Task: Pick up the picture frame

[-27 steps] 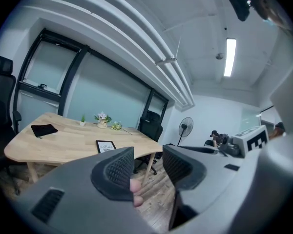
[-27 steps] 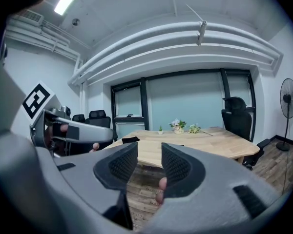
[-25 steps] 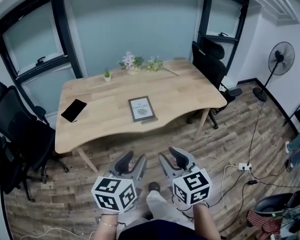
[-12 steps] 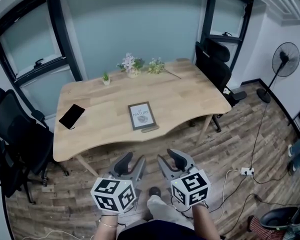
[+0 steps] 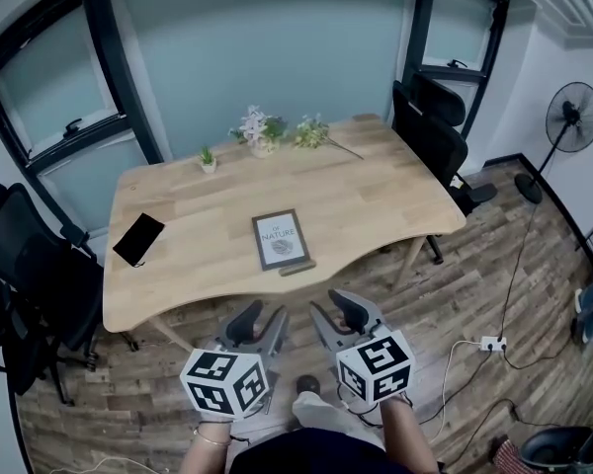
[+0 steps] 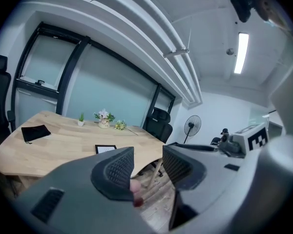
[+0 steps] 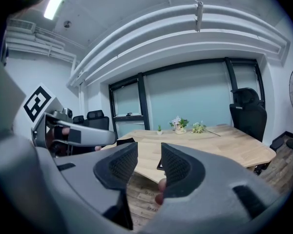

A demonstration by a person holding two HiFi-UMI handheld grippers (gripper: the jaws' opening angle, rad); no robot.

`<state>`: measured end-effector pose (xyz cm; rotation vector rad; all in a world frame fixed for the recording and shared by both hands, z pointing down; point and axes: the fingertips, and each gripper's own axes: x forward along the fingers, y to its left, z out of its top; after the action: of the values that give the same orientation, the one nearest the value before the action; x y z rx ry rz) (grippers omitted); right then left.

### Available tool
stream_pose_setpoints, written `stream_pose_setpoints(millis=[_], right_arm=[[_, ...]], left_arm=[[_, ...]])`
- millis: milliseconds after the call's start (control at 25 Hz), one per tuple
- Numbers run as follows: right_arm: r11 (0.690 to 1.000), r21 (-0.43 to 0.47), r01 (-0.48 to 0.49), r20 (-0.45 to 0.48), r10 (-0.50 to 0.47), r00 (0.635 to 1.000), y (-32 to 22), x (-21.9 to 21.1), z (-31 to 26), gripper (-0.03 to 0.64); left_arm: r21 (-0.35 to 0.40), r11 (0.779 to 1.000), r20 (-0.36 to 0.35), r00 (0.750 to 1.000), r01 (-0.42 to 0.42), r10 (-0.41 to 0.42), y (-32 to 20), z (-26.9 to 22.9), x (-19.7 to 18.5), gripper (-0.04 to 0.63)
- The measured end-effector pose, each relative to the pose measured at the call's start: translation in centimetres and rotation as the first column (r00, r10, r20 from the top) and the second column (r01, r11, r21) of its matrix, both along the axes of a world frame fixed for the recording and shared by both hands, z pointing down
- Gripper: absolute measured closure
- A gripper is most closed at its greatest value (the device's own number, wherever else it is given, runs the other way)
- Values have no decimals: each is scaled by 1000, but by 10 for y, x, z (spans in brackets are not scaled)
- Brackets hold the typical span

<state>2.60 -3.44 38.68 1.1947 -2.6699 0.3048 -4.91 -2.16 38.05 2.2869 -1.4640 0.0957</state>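
Picture frame (image 5: 280, 239) lies flat mid-frame on the tabletop (image 5: 376, 186), near its front edge. Left claw (image 5: 260, 322) and right claw (image 5: 339, 314) hang below it, well short, jaws apart and empty, seemingly readied for approach.

Left gripper (image 6: 147, 161): lower centre of the frame, jaws apart, only wooden floor showing in the gap
Table (image 6: 63, 143): light wood, left of centre, beyond the jaws
Picture frame (image 6: 106, 149): flat on the table, just above the left jaw's tip
Black flat thing (image 6: 35, 132): on the table's left part
Flowers (image 6: 103, 117): at the table's far edge, small plant (image 6: 81, 117) left of them
Office chair (image 6: 158, 123): behind the table's right end
Fan (image 6: 191, 126): right of the chair
Ceiling light (image 6: 241, 52): upper right, lit
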Motion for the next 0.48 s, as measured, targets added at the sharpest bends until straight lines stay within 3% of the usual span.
stream_pose_setpoints(millis=[480], right_arm=[[998,-5,63,-55,-63,996,-61,-11,17,491]], left_arm=[[-48,997,-8,998,63,-64,-56,21,-14,420]])
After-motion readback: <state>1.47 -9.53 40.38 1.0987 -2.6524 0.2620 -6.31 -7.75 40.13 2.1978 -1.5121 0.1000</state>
